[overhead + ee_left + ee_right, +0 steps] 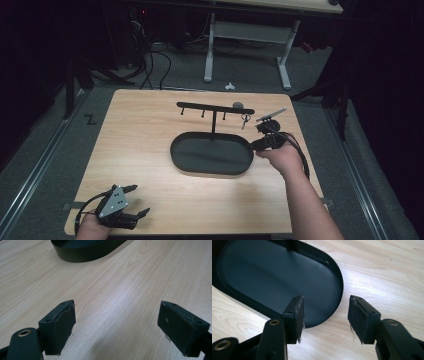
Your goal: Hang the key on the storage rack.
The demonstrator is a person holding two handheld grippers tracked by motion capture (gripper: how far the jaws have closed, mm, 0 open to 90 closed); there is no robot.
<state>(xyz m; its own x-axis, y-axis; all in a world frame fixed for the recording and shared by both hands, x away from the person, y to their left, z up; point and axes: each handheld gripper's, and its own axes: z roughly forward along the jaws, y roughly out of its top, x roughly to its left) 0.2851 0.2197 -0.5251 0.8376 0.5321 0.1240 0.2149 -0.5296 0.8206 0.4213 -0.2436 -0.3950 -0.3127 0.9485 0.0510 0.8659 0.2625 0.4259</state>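
The bench (150, 125) carries a black oval tray (190, 150) near its centre, with a T-shaped hook rack (215, 108) rising from the tray's far rim. A key (244, 119) hangs from the rack's right end. The right tongs (260, 145) sit at the tray's right edge, jaws parted and holding nothing; in the right gripper view one jaw overlaps the tray rim (338, 275), the other hangs over bare wood. The left tongs (139, 201) rest near the bench's near-left corner, jaws spread wide and empty, well apart from the tray (82, 255). Open wood lies between them.
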